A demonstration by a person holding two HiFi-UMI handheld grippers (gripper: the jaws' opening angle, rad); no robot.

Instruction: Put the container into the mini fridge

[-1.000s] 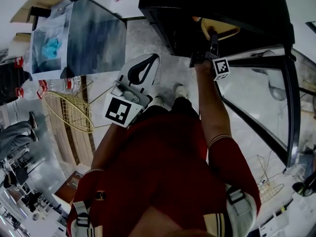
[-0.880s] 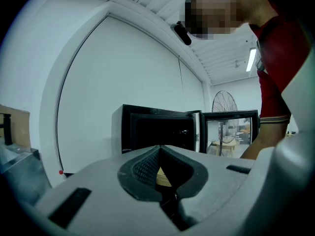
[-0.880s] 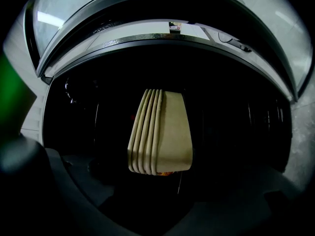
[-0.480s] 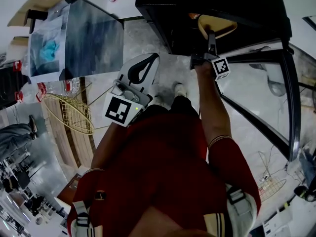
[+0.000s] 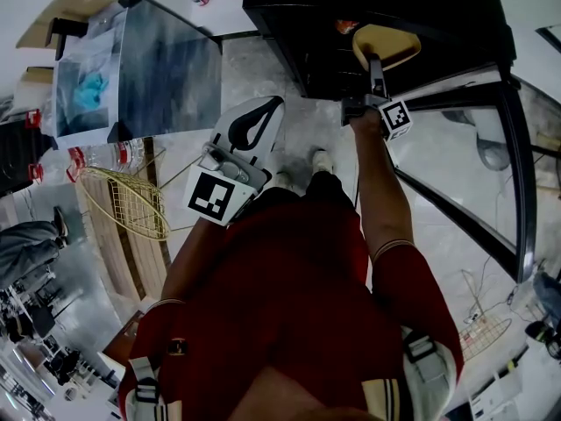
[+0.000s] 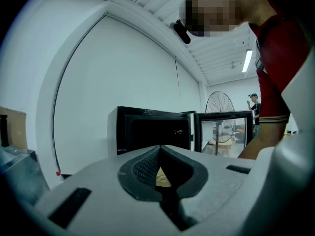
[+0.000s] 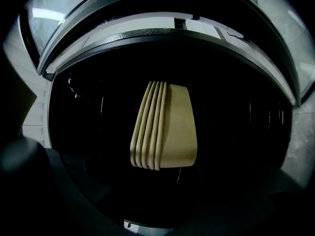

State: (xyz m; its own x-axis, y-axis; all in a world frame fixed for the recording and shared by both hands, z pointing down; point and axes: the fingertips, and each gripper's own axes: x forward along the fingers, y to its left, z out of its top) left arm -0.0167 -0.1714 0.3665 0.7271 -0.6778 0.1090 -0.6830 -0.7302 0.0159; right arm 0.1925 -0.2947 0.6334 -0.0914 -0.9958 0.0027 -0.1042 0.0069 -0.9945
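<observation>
A beige ribbed container (image 5: 387, 46) sits inside the dark open mini fridge (image 5: 289, 16). In the right gripper view the container (image 7: 165, 127) fills the middle of the black interior. My right gripper (image 5: 377, 75) reaches into the fridge mouth just below it. Its jaws have just been opening, and the container lies ahead between them with no pad seen pressing on it. My left gripper (image 5: 275, 105) is white and hangs back over the floor, jaws shut (image 6: 160, 149) on nothing. It points toward the fridge (image 6: 147, 132).
The fridge's glass door (image 5: 456, 147) swings open on the right. A grey metal table (image 5: 166, 68) stands at the left, with a wire basket (image 5: 131, 204) and bottles (image 5: 105, 156) beside it. A standing fan (image 6: 220, 112) and a distant person (image 6: 254, 109) are beyond the door.
Almost nothing differs. The right gripper and the container sit slightly higher in the head view, and the left gripper has kept still.
</observation>
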